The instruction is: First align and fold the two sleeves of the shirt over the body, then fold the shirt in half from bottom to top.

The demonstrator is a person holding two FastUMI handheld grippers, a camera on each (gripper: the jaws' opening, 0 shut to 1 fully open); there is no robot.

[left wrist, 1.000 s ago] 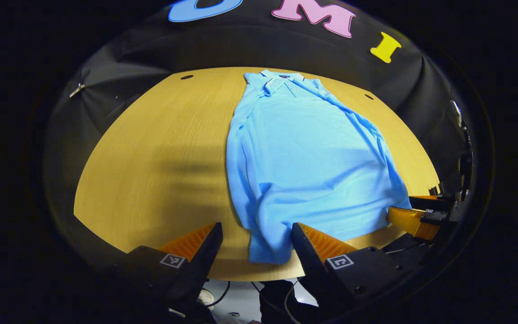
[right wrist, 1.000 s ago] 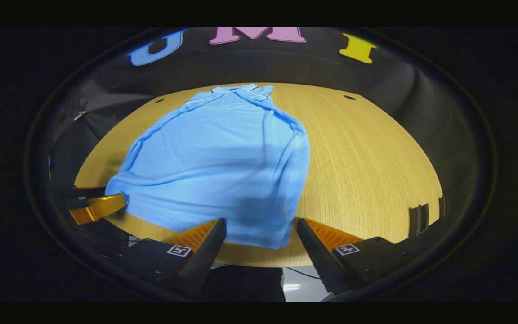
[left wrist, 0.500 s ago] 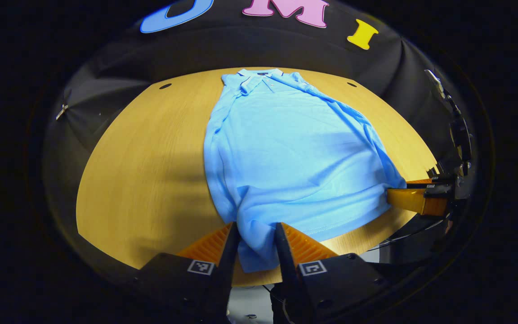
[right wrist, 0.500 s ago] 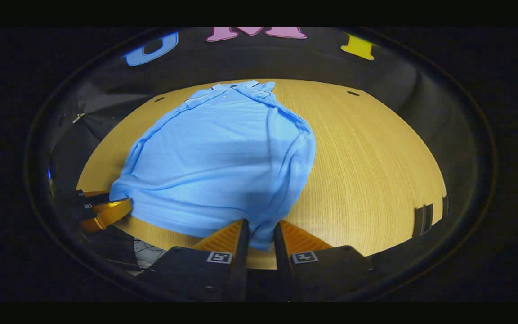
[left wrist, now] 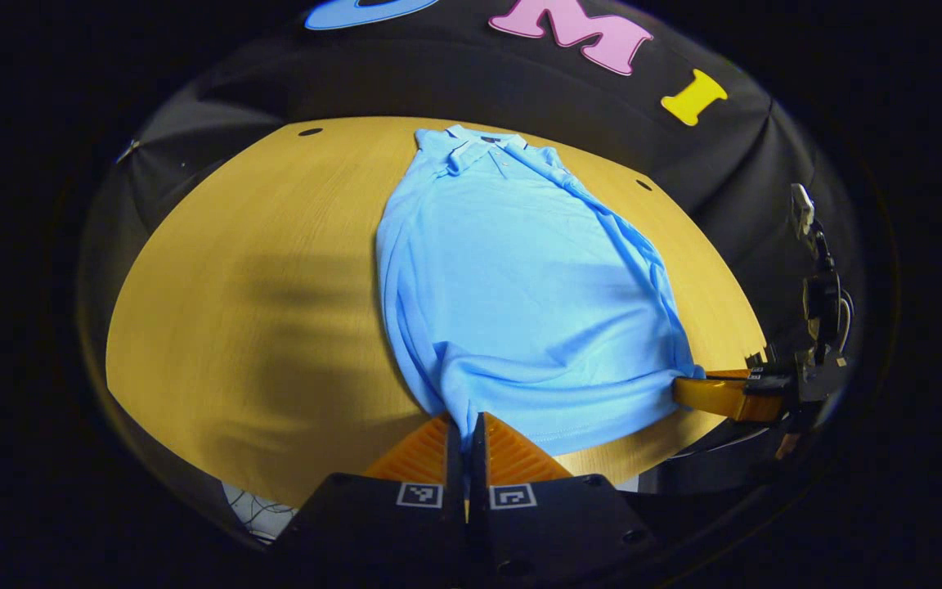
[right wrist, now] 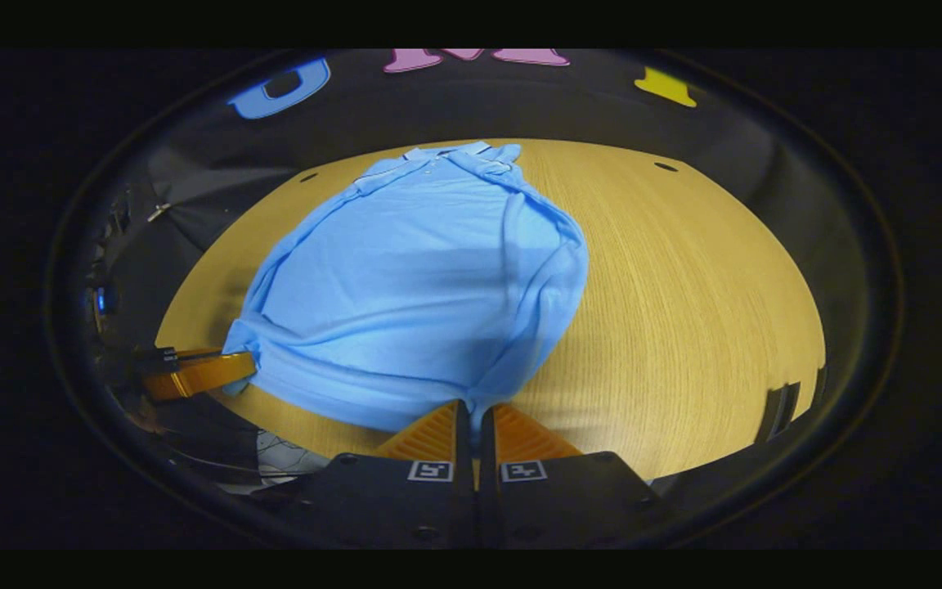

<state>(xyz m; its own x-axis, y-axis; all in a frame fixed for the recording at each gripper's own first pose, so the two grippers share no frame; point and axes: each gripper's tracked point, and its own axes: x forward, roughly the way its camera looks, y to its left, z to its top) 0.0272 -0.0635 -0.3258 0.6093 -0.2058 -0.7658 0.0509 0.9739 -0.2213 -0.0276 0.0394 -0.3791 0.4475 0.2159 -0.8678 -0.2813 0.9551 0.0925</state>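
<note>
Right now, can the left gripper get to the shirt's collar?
Probably not yet: the left gripper is shut on the shirt's bottom corner, and the collar lies at the table's far edge. Nothing blocks the way.

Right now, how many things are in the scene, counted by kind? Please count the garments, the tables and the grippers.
Garments: 1, the light blue shirt with both bottom corners pinched.
Tables: 1, the wooden table.
Grippers: 2, the left gripper and the right gripper.
Total: 4.
</note>
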